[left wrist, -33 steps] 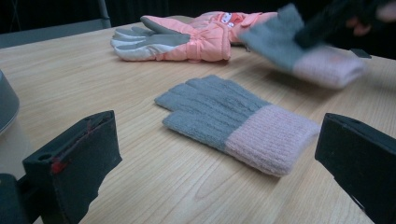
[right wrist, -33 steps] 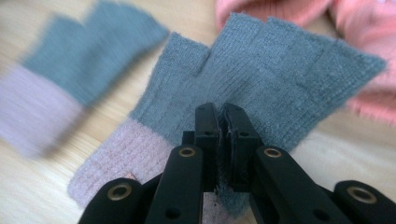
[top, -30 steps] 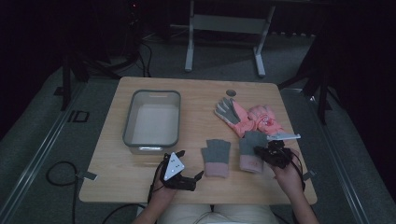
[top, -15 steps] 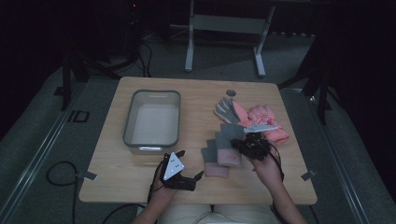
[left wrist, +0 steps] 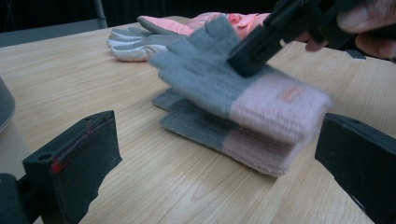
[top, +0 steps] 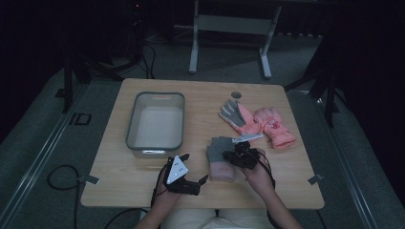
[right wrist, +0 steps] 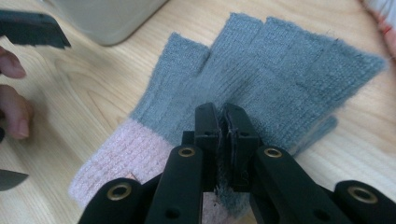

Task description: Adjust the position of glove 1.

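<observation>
Dim room; wooden table [top: 143, 191] on grey carpet [top: 52, 143]; metal stand [top: 229, 24] behind.

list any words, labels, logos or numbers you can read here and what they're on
None can be read.
Small pink tab on the cuff of the grey knit glove held by the right gripper: too blurred to tell if it bears text.
Dark patch on the pink padded glove: too small to read.
Grey bin: pale spot on its near wall, with no legible marking.
</observation>
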A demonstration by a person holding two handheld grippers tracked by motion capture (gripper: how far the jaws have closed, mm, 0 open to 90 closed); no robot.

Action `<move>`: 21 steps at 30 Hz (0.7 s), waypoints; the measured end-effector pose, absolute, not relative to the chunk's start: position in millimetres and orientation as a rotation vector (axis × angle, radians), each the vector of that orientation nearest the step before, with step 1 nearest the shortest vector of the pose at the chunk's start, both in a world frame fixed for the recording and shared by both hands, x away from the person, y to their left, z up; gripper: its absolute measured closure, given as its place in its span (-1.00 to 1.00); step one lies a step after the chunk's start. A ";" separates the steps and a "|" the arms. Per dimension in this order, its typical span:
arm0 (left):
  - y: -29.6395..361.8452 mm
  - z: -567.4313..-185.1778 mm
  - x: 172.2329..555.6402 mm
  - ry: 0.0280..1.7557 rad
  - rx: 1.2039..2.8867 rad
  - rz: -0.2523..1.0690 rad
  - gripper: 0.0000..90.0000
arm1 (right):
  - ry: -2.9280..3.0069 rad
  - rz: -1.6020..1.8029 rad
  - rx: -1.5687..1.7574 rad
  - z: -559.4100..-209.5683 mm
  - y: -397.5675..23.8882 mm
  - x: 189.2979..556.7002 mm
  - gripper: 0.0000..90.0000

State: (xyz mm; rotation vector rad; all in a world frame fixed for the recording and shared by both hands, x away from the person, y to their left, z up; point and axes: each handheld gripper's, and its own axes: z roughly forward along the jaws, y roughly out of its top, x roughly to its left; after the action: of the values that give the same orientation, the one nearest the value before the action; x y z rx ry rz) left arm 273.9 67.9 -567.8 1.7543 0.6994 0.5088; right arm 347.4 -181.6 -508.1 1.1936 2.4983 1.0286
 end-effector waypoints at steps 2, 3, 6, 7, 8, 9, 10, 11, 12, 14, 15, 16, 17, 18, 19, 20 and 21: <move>67.9 -567.7 273.9 0.701 1.756 0.508 -1.00 | 2.503 1.025 1.197 -512.1 -181.1 348.0 0.89; 68.0 -567.7 273.8 0.698 1.755 0.508 -1.00 | 2.508 1.019 1.199 -513.7 -180.9 348.5 0.89; 68.6 -568.0 272.8 0.678 1.752 0.505 -1.00 | 2.516 1.008 1.204 -518.3 -180.2 349.8 0.89; 68.7 -568.0 272.7 0.676 1.751 0.504 -1.00 | 2.519 1.004 1.208 -520.2 -180.1 350.5 0.89; 68.8 -568.0 272.9 0.676 1.750 0.500 -1.00 | 2.523 0.999 1.215 -522.1 -180.2 351.1 0.88; 69.0 -568.0 273.1 0.678 1.749 0.498 -1.00 | 2.524 0.995 1.219 -524.2 -180.8 351.9 0.88; 69.5 -568.0 273.1 0.678 1.748 0.495 -1.00 | 2.523 0.993 1.229 -526.1 -180.9 352.5 0.88; 69.6 -568.1 273.3 0.680 1.744 0.493 -1.00 | 2.528 0.994 1.232 -527.6 -181.1 353.0 0.87; 69.7 -568.0 273.6 0.683 1.747 0.489 -1.00 | 2.529 0.995 1.232 -529.1 -181.1 353.5 0.87; 69.6 -567.9 274.0 0.684 1.750 0.488 -1.00 | 2.533 0.990 1.227 -530.2 -180.7 353.7 0.86; 69.4 -567.9 273.9 0.685 1.751 0.490 -1.00 | 2.538 0.985 1.219 -531.1 -180.3 353.8 0.86; 69.2 -567.9 273.7 0.683 1.754 0.494 -1.00 | 2.547 0.979 1.214 -532.6 -179.8 354.2 0.85; 68.7 -567.8 273.5 0.685 1.757 0.501 -1.00 | 2.553 0.977 1.211 -532.8 -180.3 354.6 0.85; 67.5 -567.7 273.5 0.701 1.761 0.514 -1.00 | 2.557 0.980 1.217 -532.9 -180.5 354.7 0.85; 66.0 -567.6 273.7 0.723 1.763 0.529 -1.00 | 2.563 0.982 1.213 -533.0 -180.9 355.0 0.85; 64.4 -567.5 273.9 0.746 1.763 0.549 -1.00 | 2.567 0.984 1.211 -533.0 -181.1 355.0 0.84; 63.9 -567.4 273.9 0.754 1.765 0.556 -1.00 | 2.572 0.986 1.205 -533.1 -181.1 355.0 0.84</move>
State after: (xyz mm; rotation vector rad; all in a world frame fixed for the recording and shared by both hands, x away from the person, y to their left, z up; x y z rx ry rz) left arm 273.9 63.9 -567.4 1.7652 0.7544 0.5556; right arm 355.0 -181.1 -533.1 1.2046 2.5724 0.9858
